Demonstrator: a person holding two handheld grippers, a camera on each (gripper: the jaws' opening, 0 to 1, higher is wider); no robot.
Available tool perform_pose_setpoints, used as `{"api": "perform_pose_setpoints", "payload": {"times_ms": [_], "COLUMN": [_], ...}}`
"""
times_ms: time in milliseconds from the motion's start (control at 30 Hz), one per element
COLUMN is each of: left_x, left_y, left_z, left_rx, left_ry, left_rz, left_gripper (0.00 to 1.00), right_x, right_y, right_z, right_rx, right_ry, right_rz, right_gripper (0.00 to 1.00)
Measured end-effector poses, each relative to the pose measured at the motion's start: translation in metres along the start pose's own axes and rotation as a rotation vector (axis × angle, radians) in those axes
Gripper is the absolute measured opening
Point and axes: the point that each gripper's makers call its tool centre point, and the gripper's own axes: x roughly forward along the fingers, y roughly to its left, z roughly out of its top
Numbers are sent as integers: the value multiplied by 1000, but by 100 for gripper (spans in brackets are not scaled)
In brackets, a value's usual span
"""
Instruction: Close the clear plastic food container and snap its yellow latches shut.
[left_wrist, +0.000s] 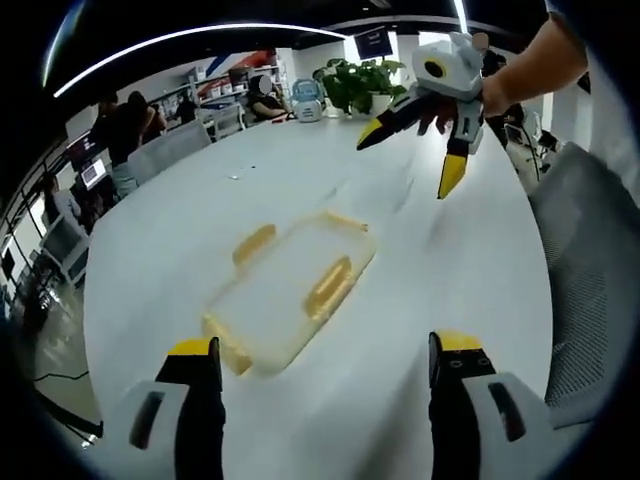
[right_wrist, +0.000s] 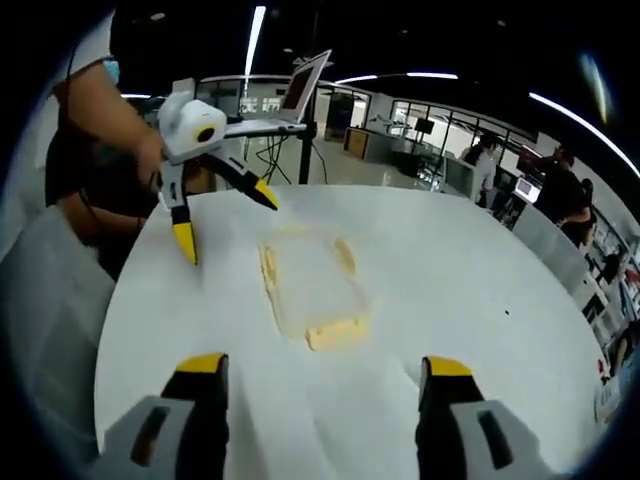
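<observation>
Container (left_wrist: 290, 295) is lying flat on the white surface (left_wrist: 440, 260) ahead of both wide-spread, empty grippers, left (left_wrist: 325, 385) and right (right_wrist: 320, 400), so I'd judge pressing down each yellow latch (left_wrist: 330, 285) squarely works best.

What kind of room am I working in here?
Most likely an open-plan office or lab: a large white table holds the clear container, people sit at desks with monitors, and a laptop stands nearby.

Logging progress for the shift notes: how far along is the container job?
Done: the lid looks laid on the container. In hand: nothing; the left gripper and right gripper hover open above the table. Left: pressing the yellow latches shut; they look splayed outward.
</observation>
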Motion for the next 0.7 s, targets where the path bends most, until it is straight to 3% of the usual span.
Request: {"api": "perform_pose_setpoints", "payload": {"times_ms": [700], "left_x": [12], "left_y": [25], "left_z": [-7], "left_rx": [93], "left_ry": [58], "left_rz": [-41], "left_gripper": [83], "right_x": [30], "right_y": [0], "right_z": [10], "right_rx": [-71], "right_ry": [47], "right_rz": [88], "right_gripper": [73]}}
